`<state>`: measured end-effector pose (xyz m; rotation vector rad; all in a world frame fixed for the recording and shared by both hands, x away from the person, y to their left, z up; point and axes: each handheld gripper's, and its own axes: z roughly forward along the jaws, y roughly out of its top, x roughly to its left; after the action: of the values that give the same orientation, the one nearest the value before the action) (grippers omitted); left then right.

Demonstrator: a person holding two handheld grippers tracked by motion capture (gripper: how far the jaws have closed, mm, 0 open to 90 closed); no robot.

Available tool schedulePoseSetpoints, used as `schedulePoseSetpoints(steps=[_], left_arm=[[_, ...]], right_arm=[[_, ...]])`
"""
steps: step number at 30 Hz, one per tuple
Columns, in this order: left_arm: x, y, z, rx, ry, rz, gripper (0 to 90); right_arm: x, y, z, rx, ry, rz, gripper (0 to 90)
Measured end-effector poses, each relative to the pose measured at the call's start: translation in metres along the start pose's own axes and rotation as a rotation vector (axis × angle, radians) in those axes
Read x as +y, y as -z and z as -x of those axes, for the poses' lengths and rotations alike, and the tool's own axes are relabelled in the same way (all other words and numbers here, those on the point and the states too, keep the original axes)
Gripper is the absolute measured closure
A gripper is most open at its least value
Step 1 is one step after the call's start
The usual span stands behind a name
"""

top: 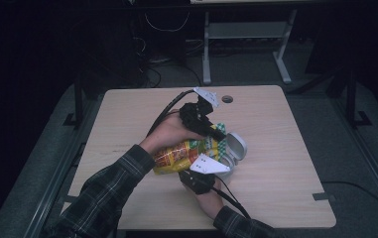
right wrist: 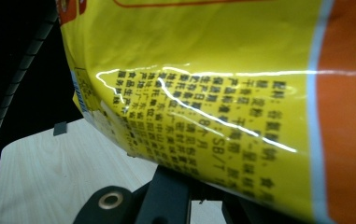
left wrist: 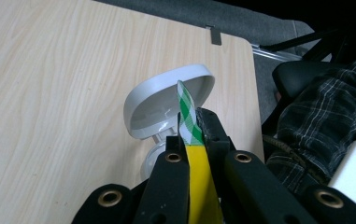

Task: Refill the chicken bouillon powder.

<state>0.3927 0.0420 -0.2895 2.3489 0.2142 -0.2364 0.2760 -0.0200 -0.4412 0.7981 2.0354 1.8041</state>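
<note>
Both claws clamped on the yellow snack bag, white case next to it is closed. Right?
Not quite: the white case is open, its lid hinged up, as the left gripper view shows. The rest holds: the left claw pinches the green-checked edge of the yellow snack bag, and the right claw grips the bag too.

Snack bag: cut off by the top, right and bottom edges of the right gripper view; its small print is too blurred to read.
Right gripper fingers: tips hidden behind the bag.
White case: base hidden behind the left gripper fingers.
Bench: near edge covered by sleeves.
</note>
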Motion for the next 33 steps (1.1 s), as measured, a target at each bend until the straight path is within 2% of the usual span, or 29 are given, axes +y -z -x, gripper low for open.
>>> schedulePoseSetpoints(steps=[33], left_arm=[[0.006,-0.013,-0.003,0.026,0.008,-0.059,89.7]], right_arm=[[-0.002,0.0,0.002,0.014,-0.025,0.01,89.9]])
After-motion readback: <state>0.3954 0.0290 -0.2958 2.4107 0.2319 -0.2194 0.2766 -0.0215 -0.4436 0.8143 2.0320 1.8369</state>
